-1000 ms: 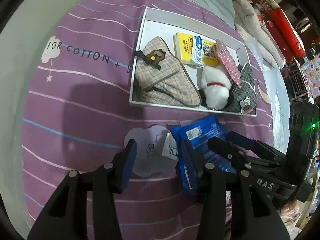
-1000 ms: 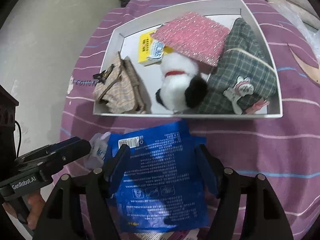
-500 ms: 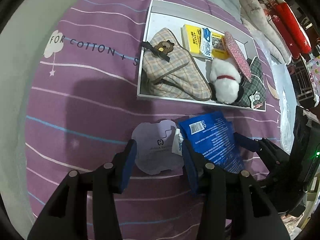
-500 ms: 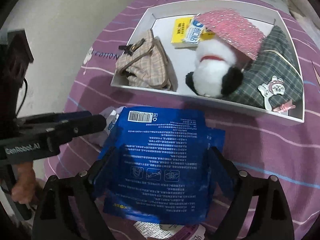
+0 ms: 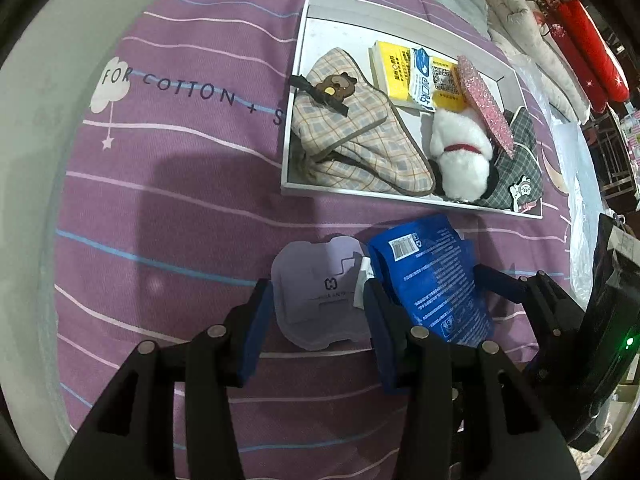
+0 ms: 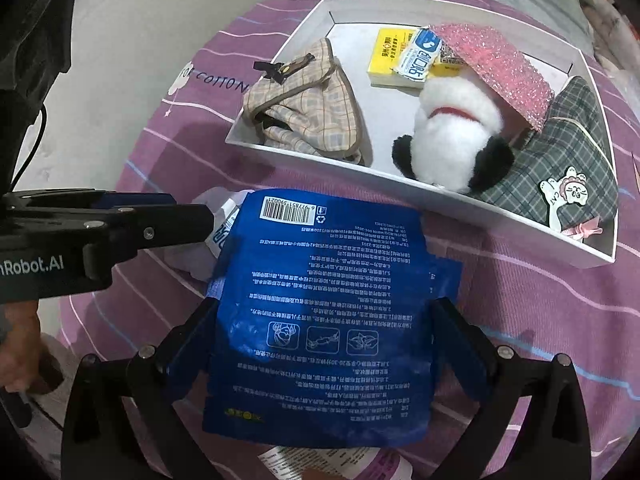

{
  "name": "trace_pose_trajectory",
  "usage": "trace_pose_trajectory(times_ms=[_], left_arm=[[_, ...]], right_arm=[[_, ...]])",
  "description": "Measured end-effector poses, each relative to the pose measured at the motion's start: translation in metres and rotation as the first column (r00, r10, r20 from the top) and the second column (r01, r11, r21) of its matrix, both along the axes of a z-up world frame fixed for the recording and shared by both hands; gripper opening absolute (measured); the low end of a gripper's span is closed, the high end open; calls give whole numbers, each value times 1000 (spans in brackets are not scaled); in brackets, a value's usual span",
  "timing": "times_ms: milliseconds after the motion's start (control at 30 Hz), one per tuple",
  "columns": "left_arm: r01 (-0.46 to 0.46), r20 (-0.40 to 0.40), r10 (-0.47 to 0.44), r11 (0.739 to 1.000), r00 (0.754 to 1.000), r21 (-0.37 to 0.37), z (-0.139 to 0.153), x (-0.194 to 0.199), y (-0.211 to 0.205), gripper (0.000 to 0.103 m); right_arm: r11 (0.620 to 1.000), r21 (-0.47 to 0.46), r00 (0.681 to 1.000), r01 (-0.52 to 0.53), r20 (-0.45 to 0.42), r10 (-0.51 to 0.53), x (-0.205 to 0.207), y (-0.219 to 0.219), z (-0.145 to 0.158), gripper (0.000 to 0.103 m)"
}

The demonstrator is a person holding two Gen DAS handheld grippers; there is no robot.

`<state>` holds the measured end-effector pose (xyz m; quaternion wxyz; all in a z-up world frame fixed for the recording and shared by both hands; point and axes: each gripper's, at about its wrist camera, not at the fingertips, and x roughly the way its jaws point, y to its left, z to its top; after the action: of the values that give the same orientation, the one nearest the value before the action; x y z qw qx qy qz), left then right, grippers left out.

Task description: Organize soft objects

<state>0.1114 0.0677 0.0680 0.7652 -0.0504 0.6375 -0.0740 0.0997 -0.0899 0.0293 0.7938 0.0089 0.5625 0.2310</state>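
A blue soft pack (image 6: 320,304) lies between the fingers of my right gripper (image 6: 320,340), which is shut on it and holds it just in front of the white tray (image 6: 520,216). The pack also shows in the left wrist view (image 5: 436,280). My left gripper (image 5: 316,320) is open, its fingers either side of a pale lilac pack (image 5: 324,292) lying on the purple bedcover. The tray holds a beige plaid pouch (image 5: 352,136), a white plush dog (image 5: 460,152), a yellow pack (image 5: 416,76), a pink glitter pouch (image 5: 484,104) and a green plaid pouch (image 6: 560,160).
The purple striped bedcover (image 5: 180,184) spreads to the left of the tray. Folded quilts and red rolls (image 5: 580,36) lie at the far right. Another printed pack (image 6: 340,460) peeks out under the blue pack. The left gripper's body (image 6: 80,236) crosses the right wrist view.
The right gripper has lifted the blue pack and brought it nearer the tray. The left gripper has moved forward, so that its fingers now sit around the lilac pack.
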Motion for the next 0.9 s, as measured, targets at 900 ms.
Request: trace_pose_trajectory(times_ms=[900], left_arm=[[-11,6,11,1000,1000,-6,2,2,5,48]], right_arm=[[997,47,998,54,-36,-52,1,-28,17,79]])
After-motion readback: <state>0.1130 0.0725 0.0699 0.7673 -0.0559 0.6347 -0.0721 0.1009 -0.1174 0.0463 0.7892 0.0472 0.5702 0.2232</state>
